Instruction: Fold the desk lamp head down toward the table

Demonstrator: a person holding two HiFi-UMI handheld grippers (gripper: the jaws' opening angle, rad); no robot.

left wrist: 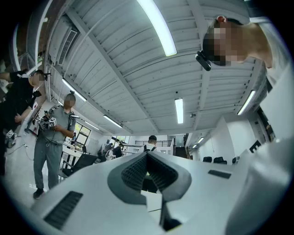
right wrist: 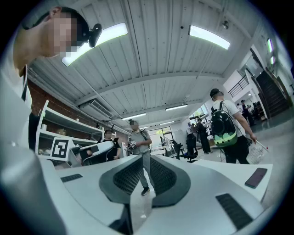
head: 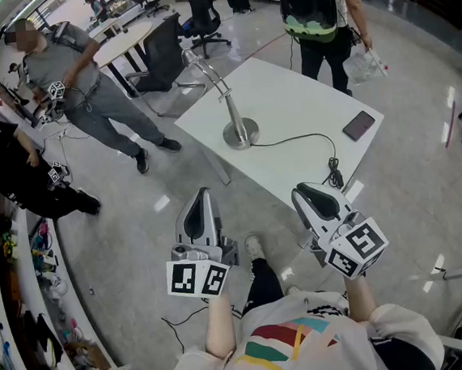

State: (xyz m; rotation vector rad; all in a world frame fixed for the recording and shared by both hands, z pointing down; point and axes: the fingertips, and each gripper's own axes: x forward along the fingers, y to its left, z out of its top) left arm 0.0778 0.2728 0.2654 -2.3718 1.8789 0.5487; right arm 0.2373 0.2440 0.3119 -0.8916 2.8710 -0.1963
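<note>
On white table (head: 304, 100): dark phone (head: 359, 125) by right edge; black cable (head: 292, 140) from lamp base to near edge. Beyond far edge: person with black-green backpack (head: 309, 2), black office chair (head: 161, 52). Left of table: person in grey (head: 74, 73). Desk lamp (head: 240, 130) upright on table's left half, arm arching toward far corner. Left gripper (head: 203, 194) and right gripper (head: 300, 190) short of near edge, well apart from lamp, jaws together, nothing between. Markings: square black-and-white markers on gripper cubes.
</note>
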